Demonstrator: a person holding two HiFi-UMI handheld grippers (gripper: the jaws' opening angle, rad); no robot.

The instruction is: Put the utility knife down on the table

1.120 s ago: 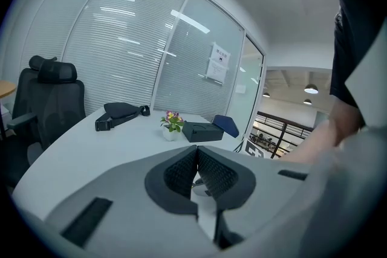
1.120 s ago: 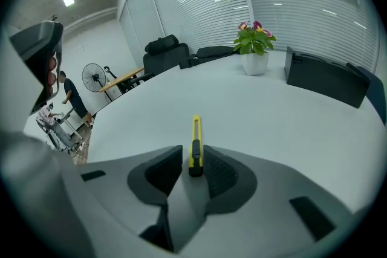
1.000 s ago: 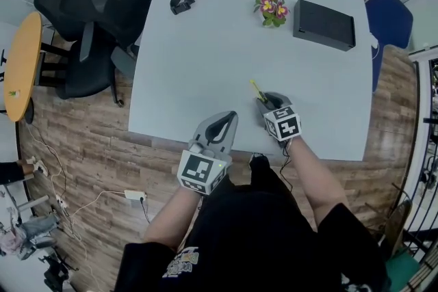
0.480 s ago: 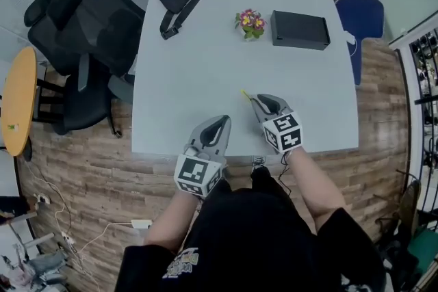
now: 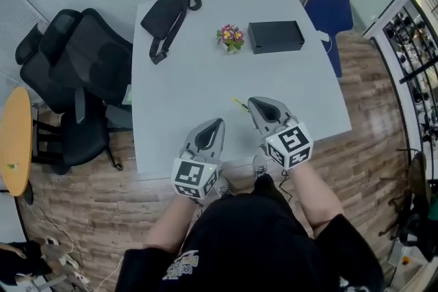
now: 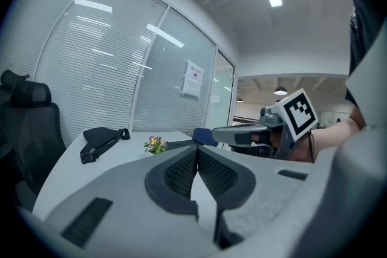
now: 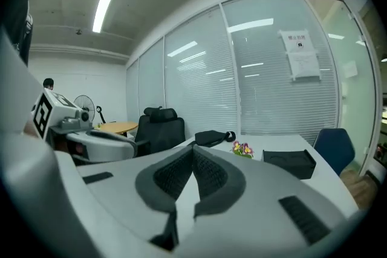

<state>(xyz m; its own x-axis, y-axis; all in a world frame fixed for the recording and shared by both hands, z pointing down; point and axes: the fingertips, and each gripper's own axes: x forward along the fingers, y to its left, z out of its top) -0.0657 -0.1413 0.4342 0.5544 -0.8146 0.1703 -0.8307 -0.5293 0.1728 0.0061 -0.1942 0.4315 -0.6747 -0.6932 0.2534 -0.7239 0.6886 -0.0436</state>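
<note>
The utility knife [image 5: 239,104], slim and yellow, lies on the white table [image 5: 191,78] near its front edge. My right gripper [image 5: 252,102] hovers above the table just right of the knife, apart from it. Its jaws are shut with nothing between them, as the right gripper view [image 7: 193,148] shows. My left gripper [image 5: 217,122] is held up over the front edge, left of the knife. It is shut and empty in the left gripper view [image 6: 196,149]. The knife is hidden from both gripper views.
A black sling bag [image 5: 164,16] lies at the far left of the table. A small flower pot [image 5: 230,36] and a black box [image 5: 275,36] stand at the back. Black office chairs [image 5: 82,65] stand to the left, a blue chair [image 5: 328,10] at the far right, an orange round table [image 5: 15,140] at the left edge.
My right gripper has lifted off the table, away from the knife, which stays lying there. The left gripper has risen a little. The head view has pulled back and tilted up.
</note>
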